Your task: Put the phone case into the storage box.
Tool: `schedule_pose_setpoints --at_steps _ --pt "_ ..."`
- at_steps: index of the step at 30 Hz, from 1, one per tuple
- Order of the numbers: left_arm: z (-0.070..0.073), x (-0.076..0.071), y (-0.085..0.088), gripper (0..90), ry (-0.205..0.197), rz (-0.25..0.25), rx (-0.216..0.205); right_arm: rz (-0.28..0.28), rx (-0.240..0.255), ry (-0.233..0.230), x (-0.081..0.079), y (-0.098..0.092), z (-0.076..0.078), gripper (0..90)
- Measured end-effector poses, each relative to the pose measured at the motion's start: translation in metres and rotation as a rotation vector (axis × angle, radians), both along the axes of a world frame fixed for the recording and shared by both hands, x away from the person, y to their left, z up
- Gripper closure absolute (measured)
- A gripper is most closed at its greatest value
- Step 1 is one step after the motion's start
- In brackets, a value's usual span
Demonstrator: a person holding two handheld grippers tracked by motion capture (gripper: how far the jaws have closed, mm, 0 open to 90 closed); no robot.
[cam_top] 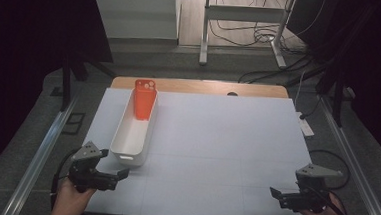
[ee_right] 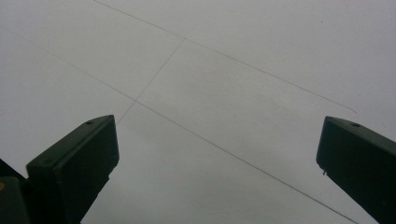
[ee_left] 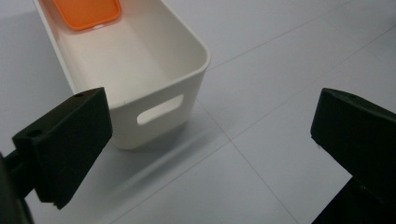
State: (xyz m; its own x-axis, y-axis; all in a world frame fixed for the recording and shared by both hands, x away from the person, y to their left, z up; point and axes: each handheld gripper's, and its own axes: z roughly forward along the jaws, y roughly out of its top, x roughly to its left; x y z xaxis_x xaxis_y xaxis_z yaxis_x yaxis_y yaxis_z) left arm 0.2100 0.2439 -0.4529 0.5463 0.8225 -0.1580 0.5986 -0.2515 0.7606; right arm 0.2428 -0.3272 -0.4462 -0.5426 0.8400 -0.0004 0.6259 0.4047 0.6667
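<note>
Both claws gape empty, your left claw [cam_top: 119, 174] just near the white bin [cam_top: 136, 129] holding the orange phone case [cam_top: 144, 99]; reach in next.

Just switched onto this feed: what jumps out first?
The orange phone case stands out, leaning in the far end of the long white bin on the table's left side. The left claw sits open just short of the bin's near end; the right claw rests open at the near right corner.
</note>
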Motion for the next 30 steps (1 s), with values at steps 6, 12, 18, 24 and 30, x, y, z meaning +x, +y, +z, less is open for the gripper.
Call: schedule_pose_setpoints --at_steps 6,12,18,24,30 --pt "-0.004 -0.008 0.002 0.0 0.005 0.001 0.012 0.0 -0.001 0.001 0.0 0.0 0.0 0.0" --pt "-0.008 -0.015 0.003 0.0 0.004 0.003 0.026 0.0 -0.002 0.001 0.0 0.0 0.0 0.0" --pt "-0.011 -0.02 0.004 0.0 0.002 0.002 0.034 0.0 -0.002 0.0 0.0 0.0 0.0 0.0" --pt "-0.013 -0.023 0.006 0.0 0.0 0.007 0.037 -0.001 -0.002 0.001 0.0 0.001 0.0 0.0" --pt "-0.014 -0.024 0.005 0.0 -0.007 0.008 0.04 0.0 -0.003 0.001 0.0 0.001 0.0 0.0"
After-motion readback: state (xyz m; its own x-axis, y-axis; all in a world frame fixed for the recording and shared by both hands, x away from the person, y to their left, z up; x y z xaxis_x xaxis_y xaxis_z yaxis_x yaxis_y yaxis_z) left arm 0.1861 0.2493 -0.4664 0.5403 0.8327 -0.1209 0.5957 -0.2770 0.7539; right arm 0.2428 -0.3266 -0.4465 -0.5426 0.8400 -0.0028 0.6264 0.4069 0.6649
